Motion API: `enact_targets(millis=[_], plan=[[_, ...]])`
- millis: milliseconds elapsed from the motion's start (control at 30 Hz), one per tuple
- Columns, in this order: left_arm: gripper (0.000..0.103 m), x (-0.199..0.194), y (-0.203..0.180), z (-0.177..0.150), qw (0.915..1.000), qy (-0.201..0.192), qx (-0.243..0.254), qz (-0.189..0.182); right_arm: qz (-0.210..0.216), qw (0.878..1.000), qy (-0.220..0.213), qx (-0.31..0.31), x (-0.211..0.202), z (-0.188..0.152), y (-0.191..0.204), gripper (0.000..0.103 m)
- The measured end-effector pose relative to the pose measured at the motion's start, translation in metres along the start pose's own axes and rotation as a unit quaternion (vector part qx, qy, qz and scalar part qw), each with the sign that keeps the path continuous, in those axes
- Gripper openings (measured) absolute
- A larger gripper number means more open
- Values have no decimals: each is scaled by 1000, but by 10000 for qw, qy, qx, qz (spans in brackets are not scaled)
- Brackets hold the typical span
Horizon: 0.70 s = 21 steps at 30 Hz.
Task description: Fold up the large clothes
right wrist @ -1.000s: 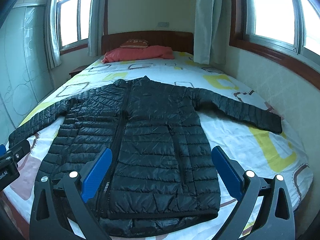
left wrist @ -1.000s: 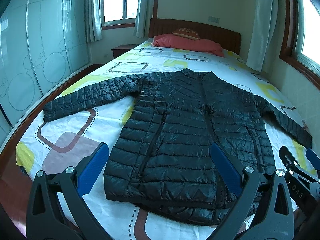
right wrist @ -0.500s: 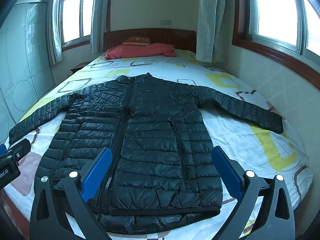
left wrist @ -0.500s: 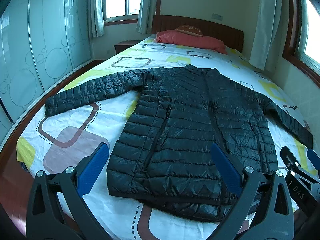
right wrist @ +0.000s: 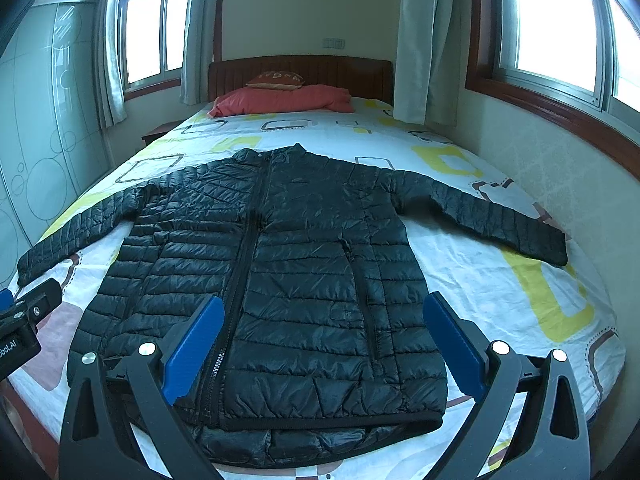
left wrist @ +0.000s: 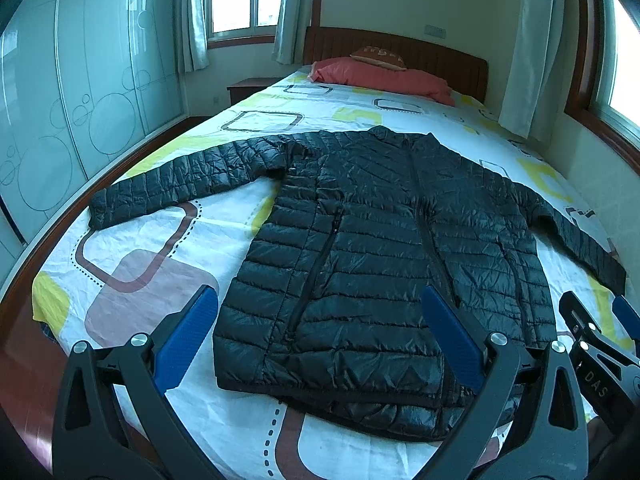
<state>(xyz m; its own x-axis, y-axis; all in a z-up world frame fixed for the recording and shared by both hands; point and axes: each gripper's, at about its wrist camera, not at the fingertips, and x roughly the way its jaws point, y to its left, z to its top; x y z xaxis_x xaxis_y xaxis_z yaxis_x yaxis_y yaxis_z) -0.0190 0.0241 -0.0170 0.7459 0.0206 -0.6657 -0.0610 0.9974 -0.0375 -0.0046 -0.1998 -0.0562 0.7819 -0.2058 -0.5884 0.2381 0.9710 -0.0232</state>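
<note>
Hand-held grippers: left (left wrist: 320,344) and right (right wrist: 324,344) are both hovering, jaws apart, empty.
Risk: slick jacket (right wrist: 272,280) ahead may be slipping from a shallow pinch.

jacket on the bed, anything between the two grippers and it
Nothing visible. The black puffer jacket lies flat on the bed sheet, sleeves spread, with no other object on or beside it. The left gripper and right gripper hover above its hem, jaws open and empty.
</note>
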Motion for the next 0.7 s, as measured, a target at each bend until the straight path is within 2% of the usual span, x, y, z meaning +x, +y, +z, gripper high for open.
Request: enact_targets(millis=[700], plan=[[101,3,0,-5,10000,48,-2,-3,11,10000,48,-27,3,-3,3,99]])
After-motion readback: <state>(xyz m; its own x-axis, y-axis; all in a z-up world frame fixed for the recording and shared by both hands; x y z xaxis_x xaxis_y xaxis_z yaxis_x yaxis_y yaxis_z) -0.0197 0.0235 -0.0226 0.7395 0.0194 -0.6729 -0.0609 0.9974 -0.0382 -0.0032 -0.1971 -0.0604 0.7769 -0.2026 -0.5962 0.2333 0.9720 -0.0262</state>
